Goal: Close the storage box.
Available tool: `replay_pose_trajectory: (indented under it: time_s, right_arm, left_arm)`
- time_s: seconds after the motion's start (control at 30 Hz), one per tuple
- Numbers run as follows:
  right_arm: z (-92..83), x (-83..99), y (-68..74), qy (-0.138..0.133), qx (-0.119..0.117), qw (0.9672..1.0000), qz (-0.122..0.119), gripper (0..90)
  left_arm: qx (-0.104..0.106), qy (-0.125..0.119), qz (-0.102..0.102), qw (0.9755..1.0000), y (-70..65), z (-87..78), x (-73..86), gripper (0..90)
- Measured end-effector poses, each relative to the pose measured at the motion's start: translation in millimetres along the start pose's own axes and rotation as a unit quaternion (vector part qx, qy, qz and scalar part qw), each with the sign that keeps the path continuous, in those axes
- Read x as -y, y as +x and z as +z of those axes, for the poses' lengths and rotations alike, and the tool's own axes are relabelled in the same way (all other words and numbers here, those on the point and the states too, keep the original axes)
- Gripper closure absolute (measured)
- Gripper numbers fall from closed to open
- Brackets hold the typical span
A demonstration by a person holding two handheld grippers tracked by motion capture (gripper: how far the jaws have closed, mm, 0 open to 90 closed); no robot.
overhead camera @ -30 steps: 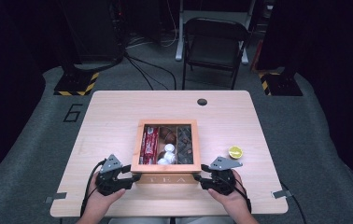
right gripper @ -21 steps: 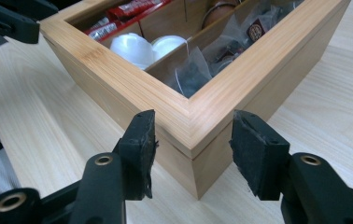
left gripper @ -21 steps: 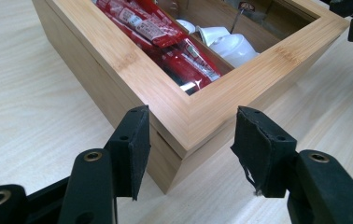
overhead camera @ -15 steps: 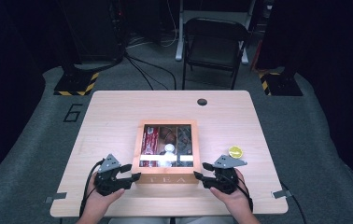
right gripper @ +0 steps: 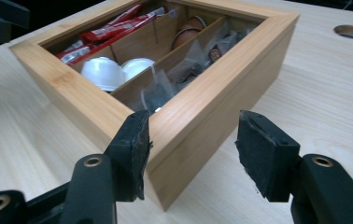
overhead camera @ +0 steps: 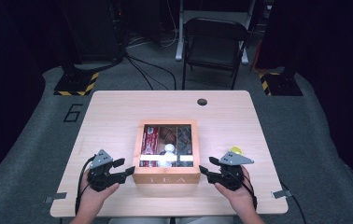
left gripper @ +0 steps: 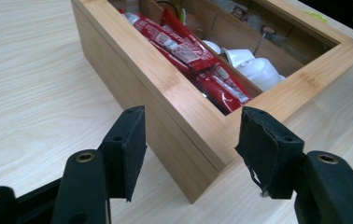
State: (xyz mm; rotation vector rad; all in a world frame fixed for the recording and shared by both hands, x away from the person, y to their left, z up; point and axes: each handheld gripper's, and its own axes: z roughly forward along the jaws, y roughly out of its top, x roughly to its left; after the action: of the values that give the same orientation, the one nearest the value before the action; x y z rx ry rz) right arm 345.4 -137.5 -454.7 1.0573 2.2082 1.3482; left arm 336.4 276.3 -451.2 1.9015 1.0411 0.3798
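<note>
Both hands (overhead camera: 95, 193) flanking tea box (overhead camera: 166, 178)

Yellow thing (overhead camera: 235, 150) lying on the table (overhead camera: 118, 116), right of the middle. Round hole (overhead camera: 202, 101) near the far edge. Behind, a black chair (overhead camera: 214, 44) on grey floor (overhead camera: 48, 116).

Wooden tea box (overhead camera: 167, 175) — glass-lidded, table's near-centre

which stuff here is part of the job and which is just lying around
In the job:
- wooden tea box, one near corner between each pair of jaws
- left tongs, open
- right tongs, open
Both have just been opening.

Lying about:
- yellow thing on the table
- folding chair
</note>
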Motion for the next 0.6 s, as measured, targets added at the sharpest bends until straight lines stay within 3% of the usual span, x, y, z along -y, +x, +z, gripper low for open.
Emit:
replay_pose_trajectory:
  time_s: [0.3, 0.6]
  right_arm:
    - [-2.3, 0.7, -12.1, 0.003, 0.036, 0.9993, -0.009, 42.8]
    - [2.1, 6.2, -23.3, 0.012, 0.053, 0.9985, 0.003, 42.3]
  left_arm:
    - [-0.017, -0.004, -0.030, 0.9994, 18.0, -1.9, 2.5, 40.3]
    - [-0.021, -0.005, -0.030, 0.9993, 27.2, -0.4, 4.8, 38.0]
